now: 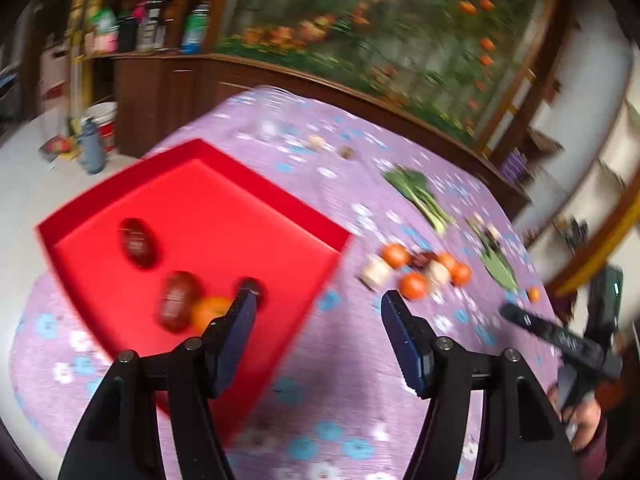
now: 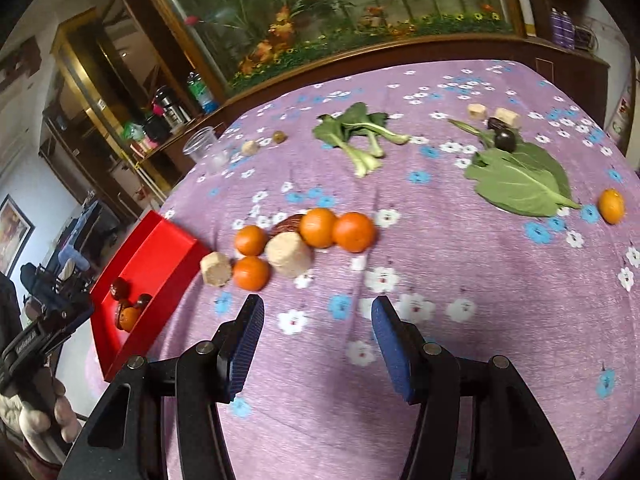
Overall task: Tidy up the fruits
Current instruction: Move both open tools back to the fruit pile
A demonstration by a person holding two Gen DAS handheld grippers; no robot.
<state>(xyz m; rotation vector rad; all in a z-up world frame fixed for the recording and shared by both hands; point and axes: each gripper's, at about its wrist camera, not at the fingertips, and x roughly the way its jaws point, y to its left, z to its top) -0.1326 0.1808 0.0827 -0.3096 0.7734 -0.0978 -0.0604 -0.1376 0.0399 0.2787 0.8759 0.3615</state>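
A red tray (image 1: pixel 248 188) lies on the purple flowered tablecloth and holds dark red fruits (image 1: pixel 138 242) and an orange (image 1: pixel 208 312). It also shows in the right wrist view (image 2: pixel 160 256). My left gripper (image 1: pixel 316 304) is open and empty, above the tray's near right edge. My right gripper (image 2: pixel 318 312) is open and empty, just short of a cluster of several oranges (image 2: pixel 318 227) and beige cork-like pieces (image 2: pixel 289 255). A lone orange (image 2: pixel 611 205) lies at the far right.
Bok choy (image 2: pixel 360 136) and a big green leaf (image 2: pixel 520 180) lie further back, with a dark plum (image 2: pixel 505 139) and more beige pieces (image 2: pixel 507 116). A clear plastic cup (image 2: pixel 202 146) stands at the table's left edge. A wooden cabinet runs behind.
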